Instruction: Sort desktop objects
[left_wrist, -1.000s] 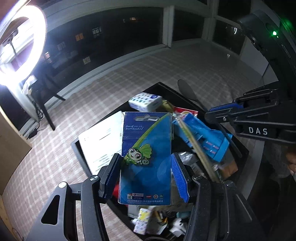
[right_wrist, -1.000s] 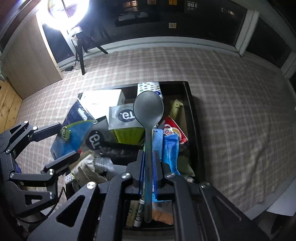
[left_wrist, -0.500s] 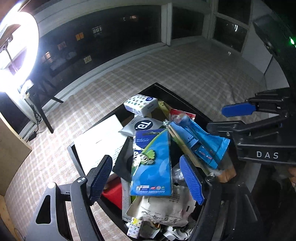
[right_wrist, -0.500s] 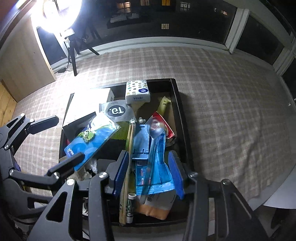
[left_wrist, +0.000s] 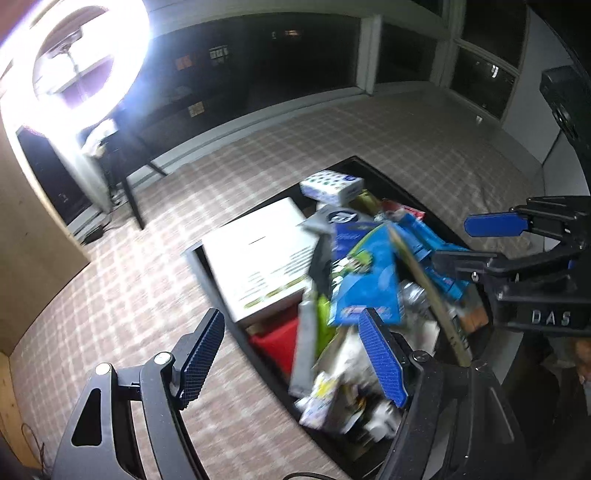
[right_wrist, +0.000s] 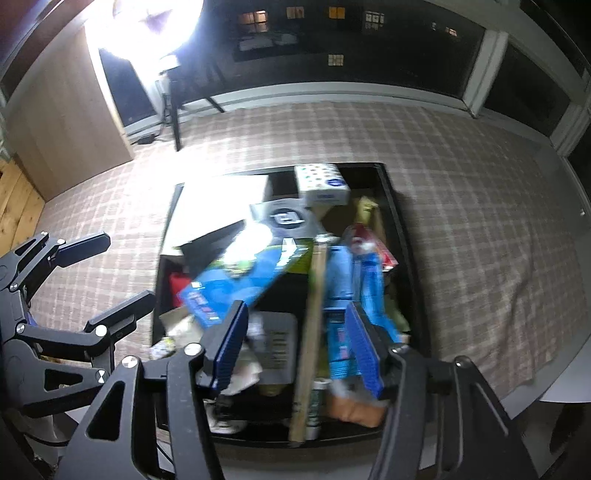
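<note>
Left tongs (left_wrist: 295, 354) spread wide, empty, lower centre; right tongs (right_wrist: 295, 347) opening, gripping nothing, above heaped black tray (right_wrist: 400, 236).

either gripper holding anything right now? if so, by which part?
Nothing held. Left gripper is open and empty. Right gripper has its jaws opening, gripping nothing; the blue card and other items lie loose in the black tray.

Light: dim room, one ring light (left_wrist: 79, 59) blazing upper left | Glare: white box (left_wrist: 258, 254) blown out | Blur: motion smear throughout | Edges: fisheye bending
</note>
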